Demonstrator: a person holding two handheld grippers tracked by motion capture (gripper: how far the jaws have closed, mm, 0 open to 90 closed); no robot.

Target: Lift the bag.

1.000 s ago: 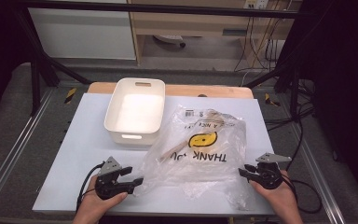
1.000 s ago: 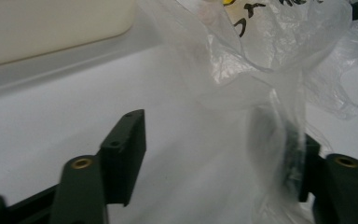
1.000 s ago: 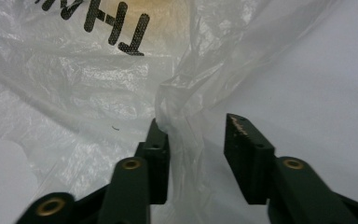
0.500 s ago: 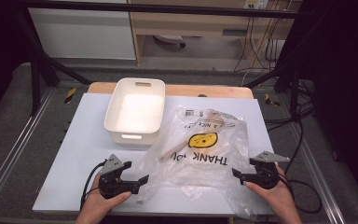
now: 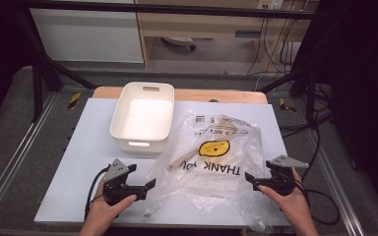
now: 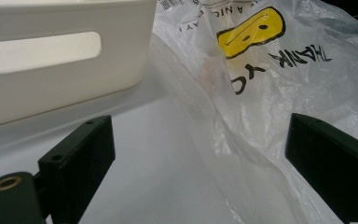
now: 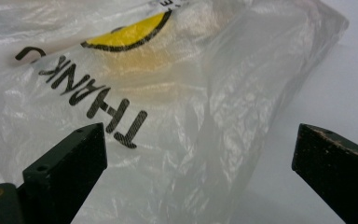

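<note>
Since the earlier frames, left gripper (image 5: 146,186) advanced toward near-left edge of plastic bag (image 5: 216,162), right gripper (image 5: 252,178) shifted slightly along its right side; white bin (image 5: 142,118) unmoved. Both grippers wide apart and holding nothing, poised at opposite flanks of the bag, which lies crumpled on the desk (image 5: 74,162) just right of the bin with a wooden stick-like item (image 5: 184,156) showing through the film. Step judged as approach before seizing the bag; next move likely calls for closing each gripper on a fold of film, taking care with thin, slippery plastic.
</note>
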